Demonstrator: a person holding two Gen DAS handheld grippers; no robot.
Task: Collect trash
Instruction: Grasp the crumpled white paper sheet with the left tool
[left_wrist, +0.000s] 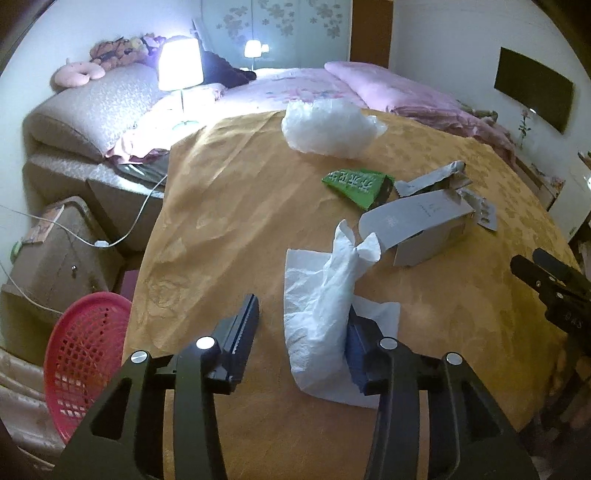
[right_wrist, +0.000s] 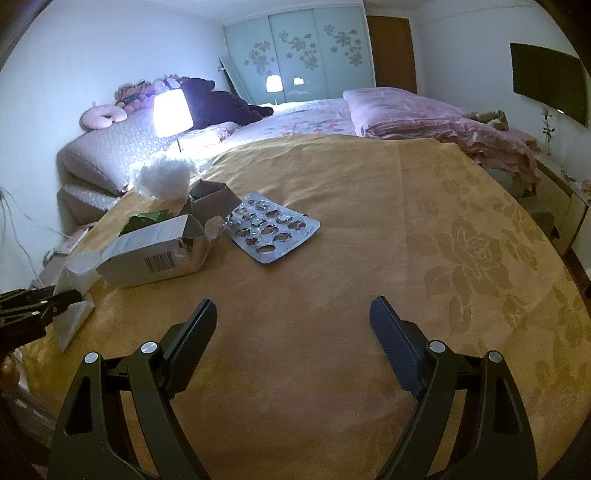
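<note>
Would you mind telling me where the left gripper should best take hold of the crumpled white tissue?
Probably the raised, twisted ridge of the white tissue, not its flat sheet, which lies flush on the yellow cloth. Come from above; the left gripper is open, its jaws already either side, the right one partly under a fold. Closing there should pinch the bunched paper.

Room lying dim, bluish cast spreading over walls. White-shaded bedside lamp (left_wrist: 180, 63) glowing hot, shade blowing out to pure white, glare spilling onto pale pillow (left_wrist: 99, 107) beside it. Lamp reflection shining in frosted floral wardrobe door (right_wrist: 291, 55). Mustard patterned cloth-covered surface (right_wrist: 369, 229) catching soft, even light, shadows staying faint. Fisheye bending edges strongly, black vignette filling corners. Fine noise and slight softness showing throughout.
</note>
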